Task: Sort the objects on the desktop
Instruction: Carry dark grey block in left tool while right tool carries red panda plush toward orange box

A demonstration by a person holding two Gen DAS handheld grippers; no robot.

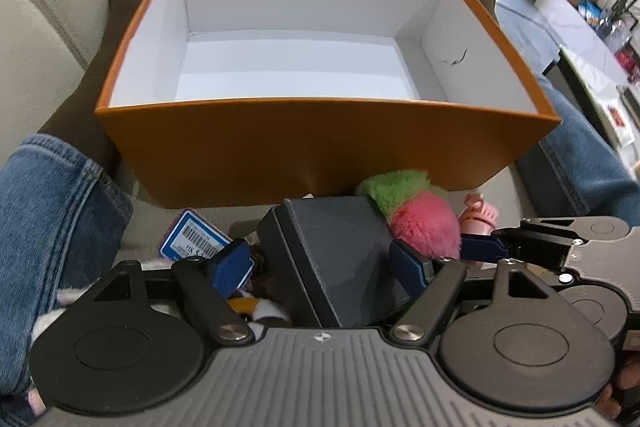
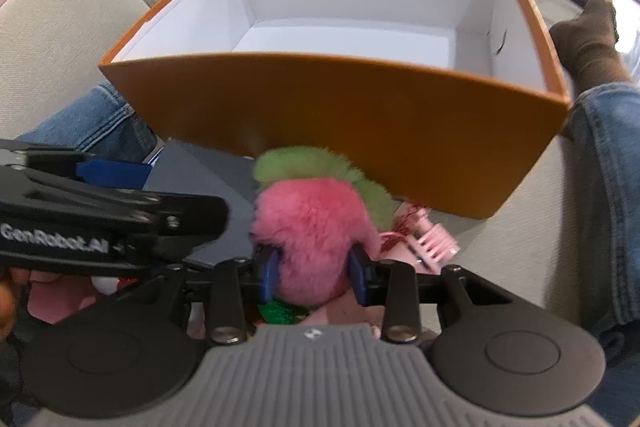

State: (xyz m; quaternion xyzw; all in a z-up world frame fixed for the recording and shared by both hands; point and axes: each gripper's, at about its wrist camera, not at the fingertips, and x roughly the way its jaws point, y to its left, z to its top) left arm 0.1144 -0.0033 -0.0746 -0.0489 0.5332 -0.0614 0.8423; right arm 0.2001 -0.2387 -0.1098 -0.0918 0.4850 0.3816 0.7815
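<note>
My left wrist view: looks steeply down past my left gripper (image 1: pixel 324 263), close on dark box (image 1: pixel 340 259) between jaws, orange box (image 1: pixel 320 155) beyond. My right wrist view: same steep tilt, close on pink-green plush (image 2: pixel 312 231) between jaws of right gripper (image 2: pixel 316 275). Both share orange box, plush, dark box.

White "GenRobot.AI" lettering on the black left gripper (image 2: pixel 114 205) body at near left, barcode label with unreadable print on a purple-edged card (image 1: pixel 195 241) beside the dark box (image 1: pixel 336 259)
</note>
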